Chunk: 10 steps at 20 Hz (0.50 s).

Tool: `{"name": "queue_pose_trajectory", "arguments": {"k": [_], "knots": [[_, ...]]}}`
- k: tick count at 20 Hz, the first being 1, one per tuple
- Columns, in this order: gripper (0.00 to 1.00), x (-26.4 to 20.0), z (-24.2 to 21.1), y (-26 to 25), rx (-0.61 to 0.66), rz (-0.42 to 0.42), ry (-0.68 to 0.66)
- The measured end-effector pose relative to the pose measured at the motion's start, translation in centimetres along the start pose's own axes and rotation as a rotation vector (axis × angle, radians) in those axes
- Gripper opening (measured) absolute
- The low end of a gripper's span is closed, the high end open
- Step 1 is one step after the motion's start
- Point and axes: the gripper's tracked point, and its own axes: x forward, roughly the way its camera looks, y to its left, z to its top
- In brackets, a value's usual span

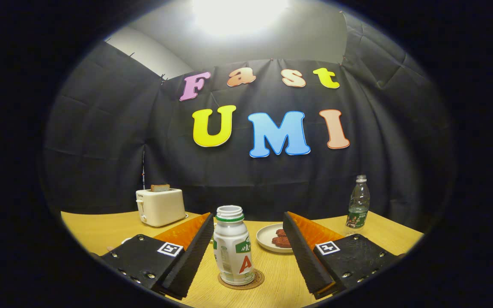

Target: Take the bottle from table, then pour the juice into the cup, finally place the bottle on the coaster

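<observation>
A white juice bottle (232, 246) with a green collar and no cap stands upright on a round cork coaster (241, 280). It sits between my two fingers, nearer the left finger (195, 252) than the right finger (304, 252). My gripper (246, 252) is open, with a gap showing on each side of the bottle and neither finger touching it.
A white plate (268, 239) with dark reddish food lies just beyond the right finger. A white toaster (161, 206) with a slice of bread in it stands at the back left of the wooden table (96, 231). A clear water bottle (358, 202) stands at the back right.
</observation>
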Motion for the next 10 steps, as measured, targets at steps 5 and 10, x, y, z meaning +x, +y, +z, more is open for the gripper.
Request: {"name": "queue_pose_trajectory", "arguments": {"k": [5, 10], "knots": [[0.97, -2.0, 5.0, -4.4, -0.037, -0.058, -0.077], [0.97, -4.9, 6.8, -8.4, -0.065, -0.117, -0.091]]}}
